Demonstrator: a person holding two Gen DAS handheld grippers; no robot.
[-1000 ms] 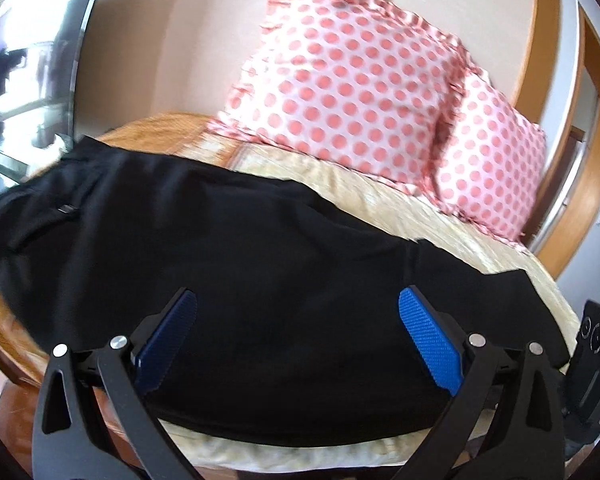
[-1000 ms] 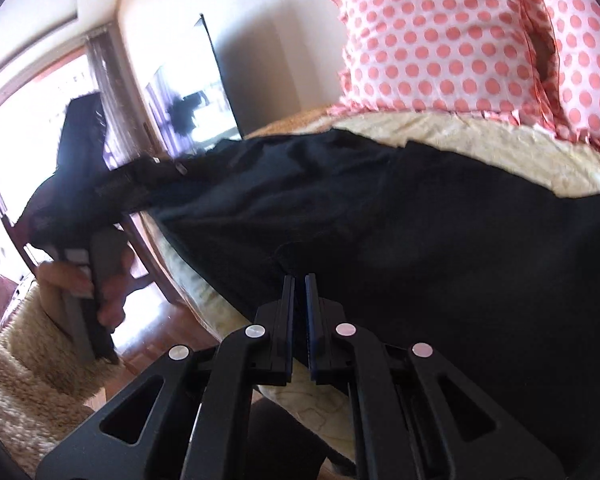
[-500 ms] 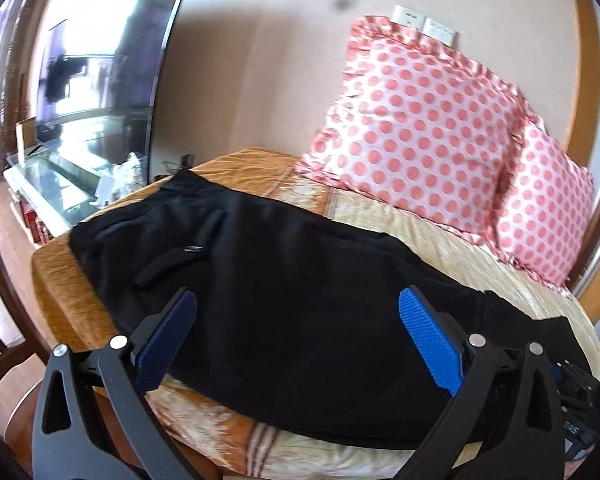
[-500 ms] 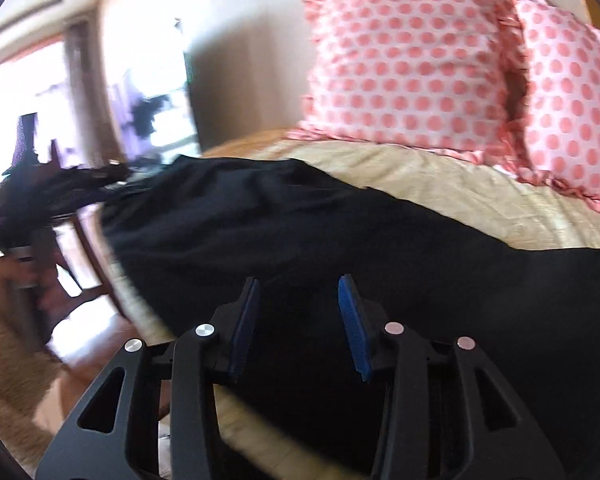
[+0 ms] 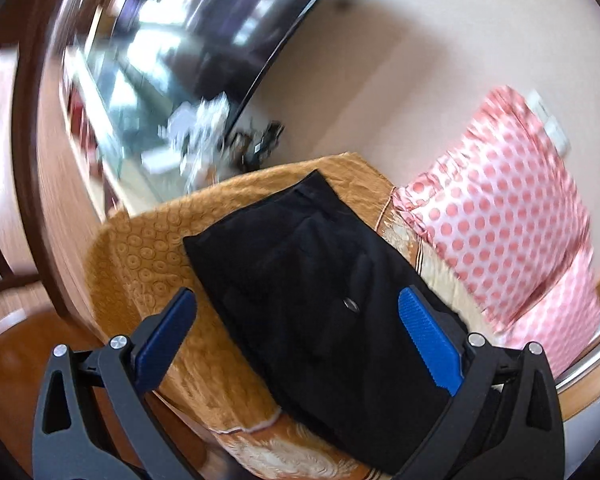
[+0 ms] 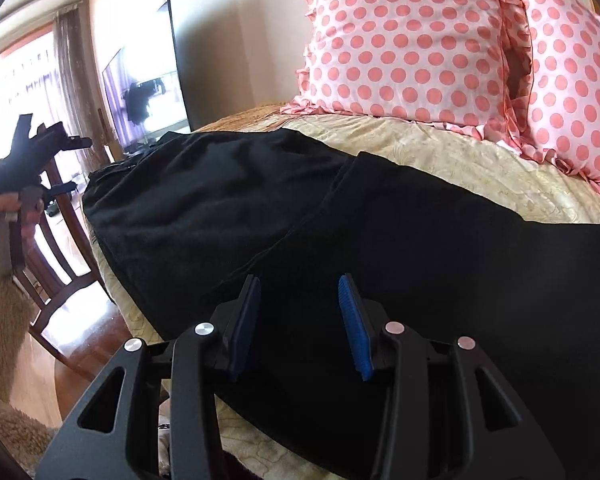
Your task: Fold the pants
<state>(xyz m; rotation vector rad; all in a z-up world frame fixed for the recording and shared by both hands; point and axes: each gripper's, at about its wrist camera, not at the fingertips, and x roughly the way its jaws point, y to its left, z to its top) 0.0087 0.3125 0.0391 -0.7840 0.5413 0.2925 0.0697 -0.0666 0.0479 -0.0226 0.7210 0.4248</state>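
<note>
Now, your grippers: left gripper (image 5: pixel 296 320) and right gripper (image 6: pixel 299 320) both spread, empty.
Garment: black fabric pants (image 6: pixel 340 232) flat on the patterned yellow bedspread (image 6: pixel 460 160).

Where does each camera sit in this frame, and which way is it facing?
Left wrist: on the left gripper, open, tilted, looking down at one end of the black pants on the bedspread, television behind; only its own fingers show.
Right wrist: on the right gripper, open, low over the pants, facing the pillows; the left hand with its gripper shows at left.
Shared: pants, bed, pillows, television.
</note>
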